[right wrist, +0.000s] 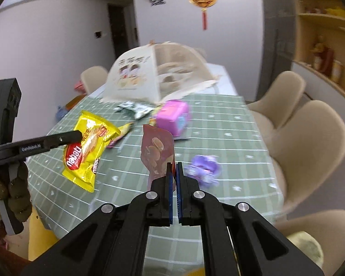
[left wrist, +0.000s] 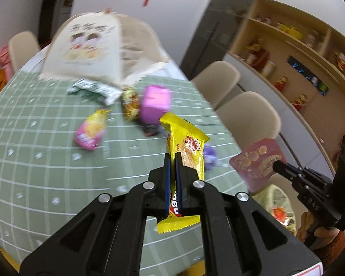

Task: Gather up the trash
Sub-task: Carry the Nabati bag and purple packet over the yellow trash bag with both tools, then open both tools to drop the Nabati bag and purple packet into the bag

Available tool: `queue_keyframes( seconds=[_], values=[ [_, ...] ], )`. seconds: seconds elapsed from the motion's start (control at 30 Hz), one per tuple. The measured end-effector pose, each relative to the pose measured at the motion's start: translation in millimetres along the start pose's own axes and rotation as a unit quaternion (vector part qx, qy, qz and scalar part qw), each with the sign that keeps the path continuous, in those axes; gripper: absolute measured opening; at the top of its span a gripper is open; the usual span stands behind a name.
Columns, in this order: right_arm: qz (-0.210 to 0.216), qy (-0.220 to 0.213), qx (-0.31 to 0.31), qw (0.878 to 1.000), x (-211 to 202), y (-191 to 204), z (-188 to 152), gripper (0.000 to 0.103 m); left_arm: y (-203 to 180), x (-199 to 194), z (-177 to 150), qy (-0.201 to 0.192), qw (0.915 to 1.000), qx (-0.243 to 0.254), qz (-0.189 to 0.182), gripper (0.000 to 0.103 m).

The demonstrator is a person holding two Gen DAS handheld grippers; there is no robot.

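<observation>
We hold the left gripper point(left wrist: 172, 161) up over the counter point(left wrist: 46, 161); its fingers point(left wrist: 166, 179) are clamped on a yellow wafer pack point(left wrist: 186, 147); the pack hangs in the air and touches nothing else; from the right wrist view we can read "nabati" in white on a red oval on the yellow wafer pack point(right wrist: 89, 149); the black arm of the left gripper point(right wrist: 77, 136) has "GenRobot.AI" written on it.

We hold the right gripper point(right wrist: 174, 168) up too; its fingers point(right wrist: 170, 184) are squeezed together on the edge of a dark red snack bag point(right wrist: 157, 151); the bag stands up above the fingers and shows nut pictures; we cannot read any words on it; from the left wrist view the dark red snack bag point(left wrist: 257, 163) is off to the right, past the counter edge.

More trash lies on the green checked cloth of the counter; a pink and yellow packet point(left wrist: 90, 130) lies flat by itself; a green and white wrapper point(left wrist: 94, 89) lies near a cloth food cover point(left wrist: 87, 46); the cover has cartoon kids and blurry writing we cannot read; a pink box point(left wrist: 155, 103) sits just beside a small brown and yellow packet point(left wrist: 130, 100); a purple toy point(right wrist: 203, 166) rests near the right edge; beige chairs point(right wrist: 310, 142) stand beside the counter.
</observation>
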State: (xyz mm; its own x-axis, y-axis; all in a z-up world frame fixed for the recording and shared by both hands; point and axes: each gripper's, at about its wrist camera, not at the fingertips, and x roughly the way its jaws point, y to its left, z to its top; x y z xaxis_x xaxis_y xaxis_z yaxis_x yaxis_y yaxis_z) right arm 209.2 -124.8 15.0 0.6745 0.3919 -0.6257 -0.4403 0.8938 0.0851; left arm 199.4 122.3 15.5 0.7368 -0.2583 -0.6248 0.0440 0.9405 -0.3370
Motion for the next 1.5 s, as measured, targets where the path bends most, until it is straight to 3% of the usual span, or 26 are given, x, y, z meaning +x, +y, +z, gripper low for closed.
queue_keyframes(
  seconds=[0.3,0.5,0.8,1.03,1.27,1.3,1.37,1.43,1.5],
  values=[
    [-0.081,-0.038,0.031,0.995,-86,-67,-33,0.005,-112,7,-14,-0.001,0.9956,0.056,-0.075,0.004],
    [-0.128,-0.043,0.054,0.989,-126,-100,-63,0.005,-172,22,-44,0.032,0.9894,0.069,-0.124,0.004],
    [-0.176,-0.033,0.104,0.978,-159,-140,-104,0.005,-227,36,-77,0.071,0.9791,0.093,-0.166,0.004],
    [-0.206,-0.031,0.132,0.969,-170,-159,-124,0.005,-260,66,-101,0.119,0.9677,0.103,-0.197,0.004],
    [-0.232,-0.014,0.148,0.961,-173,-171,-139,0.005,-297,97,-120,0.139,0.9567,0.128,-0.221,0.005],
    [-0.236,-0.011,0.149,0.96,-173,-174,-140,0.005,-300,102,-122,0.142,0.955,0.128,-0.226,0.006],
    [-0.239,-0.008,0.155,0.959,-173,-178,-142,0.005,-301,108,-124,0.149,0.9539,0.121,-0.231,0.032],
    [-0.239,-0.01,0.161,0.957,-173,-181,-143,0.005,-299,111,-122,0.152,0.9539,0.11,-0.235,0.04],
    [-0.232,-0.011,0.167,0.958,-169,-184,-143,0.005,-295,109,-119,0.147,0.9558,0.12,-0.224,0.04]
  ],
)
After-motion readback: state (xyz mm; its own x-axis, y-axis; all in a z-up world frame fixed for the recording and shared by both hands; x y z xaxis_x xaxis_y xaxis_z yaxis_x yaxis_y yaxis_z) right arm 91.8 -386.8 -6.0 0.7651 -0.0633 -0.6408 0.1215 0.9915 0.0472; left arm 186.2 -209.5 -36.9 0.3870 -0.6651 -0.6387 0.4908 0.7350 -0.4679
